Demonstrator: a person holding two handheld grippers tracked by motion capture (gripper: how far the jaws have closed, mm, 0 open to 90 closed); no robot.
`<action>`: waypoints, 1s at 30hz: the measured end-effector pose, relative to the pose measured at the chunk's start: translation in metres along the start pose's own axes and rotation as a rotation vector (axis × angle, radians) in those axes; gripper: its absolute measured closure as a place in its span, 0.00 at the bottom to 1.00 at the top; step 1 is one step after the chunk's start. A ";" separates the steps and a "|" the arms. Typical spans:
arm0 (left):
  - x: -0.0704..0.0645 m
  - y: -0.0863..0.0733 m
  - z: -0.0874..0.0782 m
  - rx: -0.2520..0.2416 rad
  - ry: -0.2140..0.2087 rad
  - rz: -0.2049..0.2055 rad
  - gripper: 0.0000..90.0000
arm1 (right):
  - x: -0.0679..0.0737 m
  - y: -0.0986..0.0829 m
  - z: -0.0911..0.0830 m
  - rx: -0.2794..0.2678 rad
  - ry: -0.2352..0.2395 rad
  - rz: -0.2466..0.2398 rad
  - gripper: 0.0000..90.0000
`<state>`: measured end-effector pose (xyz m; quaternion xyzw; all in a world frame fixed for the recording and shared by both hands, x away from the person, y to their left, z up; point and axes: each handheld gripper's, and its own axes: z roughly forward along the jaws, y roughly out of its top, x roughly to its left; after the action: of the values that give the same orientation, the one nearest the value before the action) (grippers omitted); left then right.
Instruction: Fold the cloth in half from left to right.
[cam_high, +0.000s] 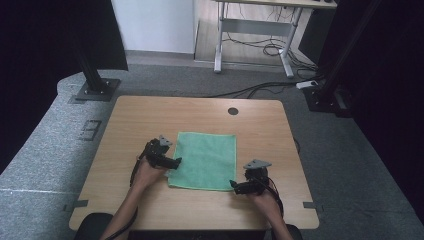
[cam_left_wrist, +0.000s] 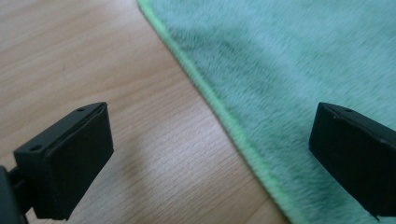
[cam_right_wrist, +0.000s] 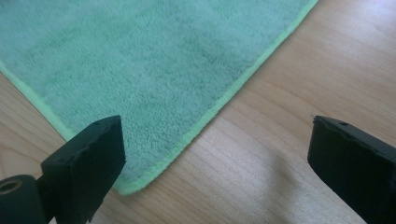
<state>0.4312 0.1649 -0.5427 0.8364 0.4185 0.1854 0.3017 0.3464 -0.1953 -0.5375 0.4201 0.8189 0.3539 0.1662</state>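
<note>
Nearest the person's edge of the wooden table (cam_high: 150, 112), two forearms enter the high view, each hand carrying a two-jaw gripper. Right gripper (cam_high: 234, 185): jaws spread wide and holding nothing, poised at the near right corner of the green cloth (cam_high: 204, 160); in the right gripper view that corner (cam_right_wrist: 128, 189) lies just inside one jaw, the other jaw standing over bare wood. Left gripper (cam_high: 177, 161): jaws likewise wide apart and empty, straddling the cloth's left edge close to its near left corner; in the left gripper view the bright hem (cam_left_wrist: 219, 112) runs between the jaws, one over wood, one over the pile. Green cloth: spread flat near the table's middle. Farther off: a round cable hole (cam_high: 233, 111) near the far edge, then grey floor, cables and a desk frame (cam_high: 255, 30).
</note>
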 end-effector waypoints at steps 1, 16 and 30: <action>-0.001 -0.002 0.001 0.009 0.012 0.011 0.00 | 0.000 -0.001 0.002 0.011 -0.005 -0.008 0.05; -0.018 -0.020 -0.019 0.039 -0.012 0.008 0.00 | -0.011 -0.007 0.007 0.053 -0.082 -0.040 0.05; -0.054 -0.035 -0.032 0.045 -0.086 0.031 0.00 | -0.035 -0.011 0.002 0.049 -0.155 0.016 0.05</action>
<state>0.3612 0.1483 -0.5446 0.8564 0.3962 0.1444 0.2979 0.3621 -0.2270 -0.5478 0.4567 0.8085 0.3016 0.2161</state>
